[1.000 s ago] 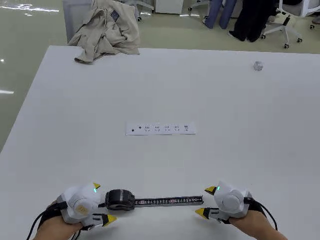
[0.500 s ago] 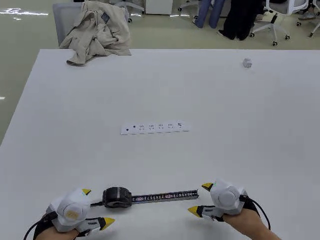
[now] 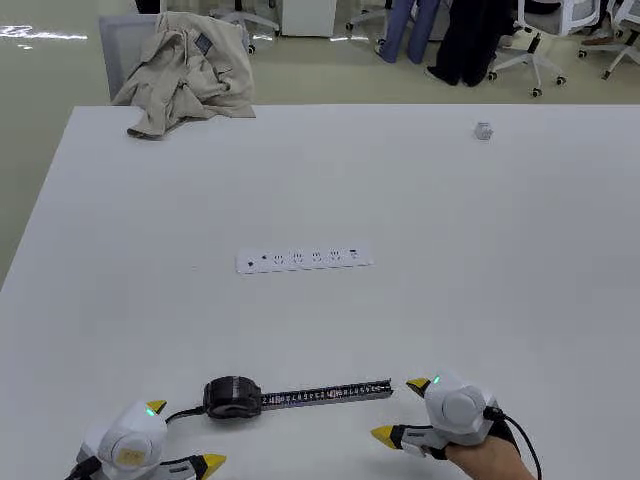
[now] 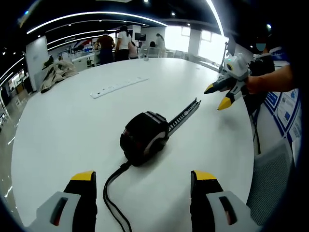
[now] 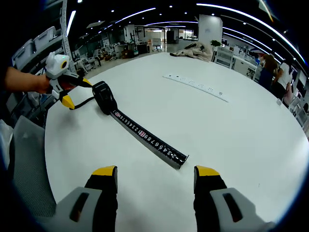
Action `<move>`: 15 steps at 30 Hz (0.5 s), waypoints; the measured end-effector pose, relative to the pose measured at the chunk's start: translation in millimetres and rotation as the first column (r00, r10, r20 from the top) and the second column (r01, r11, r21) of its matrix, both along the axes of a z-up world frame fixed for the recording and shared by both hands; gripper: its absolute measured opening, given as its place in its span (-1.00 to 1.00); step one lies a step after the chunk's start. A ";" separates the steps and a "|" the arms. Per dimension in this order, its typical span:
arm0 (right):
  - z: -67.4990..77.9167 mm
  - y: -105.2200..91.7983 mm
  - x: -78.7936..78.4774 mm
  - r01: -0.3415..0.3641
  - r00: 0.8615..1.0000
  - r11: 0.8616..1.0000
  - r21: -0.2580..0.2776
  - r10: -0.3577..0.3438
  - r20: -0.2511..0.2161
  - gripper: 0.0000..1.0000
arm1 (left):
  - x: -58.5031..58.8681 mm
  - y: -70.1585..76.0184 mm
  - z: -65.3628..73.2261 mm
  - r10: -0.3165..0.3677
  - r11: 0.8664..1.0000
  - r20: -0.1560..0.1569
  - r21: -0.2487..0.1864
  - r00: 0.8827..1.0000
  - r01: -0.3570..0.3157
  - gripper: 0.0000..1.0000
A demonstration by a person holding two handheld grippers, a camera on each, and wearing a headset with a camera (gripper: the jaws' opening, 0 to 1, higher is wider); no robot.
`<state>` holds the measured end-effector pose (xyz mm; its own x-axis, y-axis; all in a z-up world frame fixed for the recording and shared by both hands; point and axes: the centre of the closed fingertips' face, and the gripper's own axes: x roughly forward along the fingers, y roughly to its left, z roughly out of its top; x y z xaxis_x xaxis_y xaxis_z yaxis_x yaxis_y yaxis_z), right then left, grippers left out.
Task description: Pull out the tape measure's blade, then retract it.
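A black tape measure (image 3: 233,397) (image 4: 145,137) (image 5: 104,96) lies on the white table (image 3: 400,200) near its front edge. Its blade (image 3: 326,393) (image 5: 147,138) (image 4: 185,114) is pulled out to the right and lies flat. My left gripper (image 3: 183,436) (image 4: 143,182) is open, a little behind the case, touching nothing; a black cord (image 4: 112,193) trails from the case toward it. My right gripper (image 3: 400,410) (image 5: 156,172) is open just short of the blade's tip, with nothing between its jaws.
A white power strip (image 3: 303,259) (image 5: 195,85) lies mid-table. A beige jacket (image 3: 180,70) is heaped at the far left corner, and a small grey object (image 3: 483,131) sits far right. People and office chairs stand beyond the table.
My left gripper has drawn back from the tape measure's case toward the front edge. The right gripper has dropped slightly lower. The blade stays extended.
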<state>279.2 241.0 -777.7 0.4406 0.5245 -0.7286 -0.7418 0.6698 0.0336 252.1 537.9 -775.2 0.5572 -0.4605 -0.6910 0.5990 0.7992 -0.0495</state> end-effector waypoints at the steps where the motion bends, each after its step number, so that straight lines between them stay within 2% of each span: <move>1: 0.7 -0.2 -1.3 0.014 1.000 1.000 0.004 -0.014 -0.001 0.33 | -1.3 0.3 -1.0 0.004 1.000 0.001 -0.007 1.000 -0.004 0.55; 5: 4.3 1.3 -7.6 0.046 0.999 0.999 0.020 -0.046 -0.003 0.42 | -4.4 4.6 -1.4 0.049 0.999 0.000 -0.022 0.999 -0.049 0.58; 8: 6.4 3.0 -13.2 0.061 0.998 0.998 0.034 -0.061 -0.002 0.44 | -7.5 5.9 4.0 0.087 0.995 -0.002 -0.044 0.996 -0.087 0.65; 15: 7.4 7.7 -25.0 0.081 0.997 0.996 0.048 -0.082 0.005 0.53 | -17.1 2.9 8.8 0.094 0.995 0.008 -0.047 0.996 -0.093 0.70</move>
<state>254.2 248.7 -770.3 0.4885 0.5204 -0.7004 -0.6851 0.7258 0.0614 235.0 540.8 -766.4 0.6061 -0.4376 -0.6642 0.5227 0.8486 -0.0821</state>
